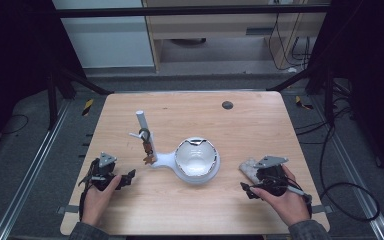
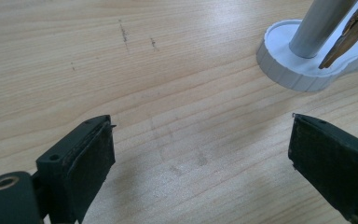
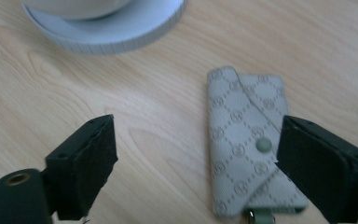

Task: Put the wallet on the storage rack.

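Note:
A white stand (image 1: 166,160) carries a white bowl (image 1: 196,157) and an upright grey post (image 1: 144,127) from which a brown key (image 1: 147,150) hangs. My left gripper (image 1: 129,176) lies left of the stand, open, with bare wood between its jaws (image 2: 200,149). The stand's round base (image 2: 291,65), the post (image 2: 319,23) and the key (image 2: 349,30) show ahead of it. A grey patterned key case (image 3: 247,140) lies flat on the table. My right gripper (image 3: 196,158) hovers open over it, the right jaw overlapping the case's edge. From above, the case (image 1: 248,169) lies beside my right gripper (image 1: 245,187).
The wooden table (image 1: 260,125) has a small dark round spot (image 1: 227,105) near its far edge. The bowl's ribbed base (image 3: 116,32) lies just beyond my right gripper. Dark frame bars and cables surround the table.

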The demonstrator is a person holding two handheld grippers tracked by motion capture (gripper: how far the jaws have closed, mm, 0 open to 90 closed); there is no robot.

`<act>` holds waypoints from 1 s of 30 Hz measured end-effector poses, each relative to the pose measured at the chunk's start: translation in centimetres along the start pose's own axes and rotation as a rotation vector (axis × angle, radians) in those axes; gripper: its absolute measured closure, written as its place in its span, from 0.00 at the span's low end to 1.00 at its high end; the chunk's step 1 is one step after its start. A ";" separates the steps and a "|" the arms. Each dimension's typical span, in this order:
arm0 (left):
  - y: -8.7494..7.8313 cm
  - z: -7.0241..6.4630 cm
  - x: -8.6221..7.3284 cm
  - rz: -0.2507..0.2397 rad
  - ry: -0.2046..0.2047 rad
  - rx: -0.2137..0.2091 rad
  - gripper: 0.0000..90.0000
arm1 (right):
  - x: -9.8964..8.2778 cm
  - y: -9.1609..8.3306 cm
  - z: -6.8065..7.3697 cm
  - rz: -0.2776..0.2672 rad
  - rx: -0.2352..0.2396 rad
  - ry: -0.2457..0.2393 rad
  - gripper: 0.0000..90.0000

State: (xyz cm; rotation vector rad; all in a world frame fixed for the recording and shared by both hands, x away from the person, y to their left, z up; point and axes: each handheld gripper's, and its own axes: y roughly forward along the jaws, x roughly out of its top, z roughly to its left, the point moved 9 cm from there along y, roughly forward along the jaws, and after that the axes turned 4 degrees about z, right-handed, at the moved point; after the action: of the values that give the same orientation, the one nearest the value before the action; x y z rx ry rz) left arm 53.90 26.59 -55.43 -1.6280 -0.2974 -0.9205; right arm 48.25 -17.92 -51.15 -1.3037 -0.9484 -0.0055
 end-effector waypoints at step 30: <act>1.5 0.5 -0.8 0.042 0.017 0.028 0.04 | -3.4 2.7 -4.3 0.178 -0.010 0.069 0.19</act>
State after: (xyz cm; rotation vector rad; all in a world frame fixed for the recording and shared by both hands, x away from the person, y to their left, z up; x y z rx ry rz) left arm 54.52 26.90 -57.03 -1.5945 -0.2624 -0.8943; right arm 49.95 -22.23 -55.19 -1.3852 -0.7721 0.0816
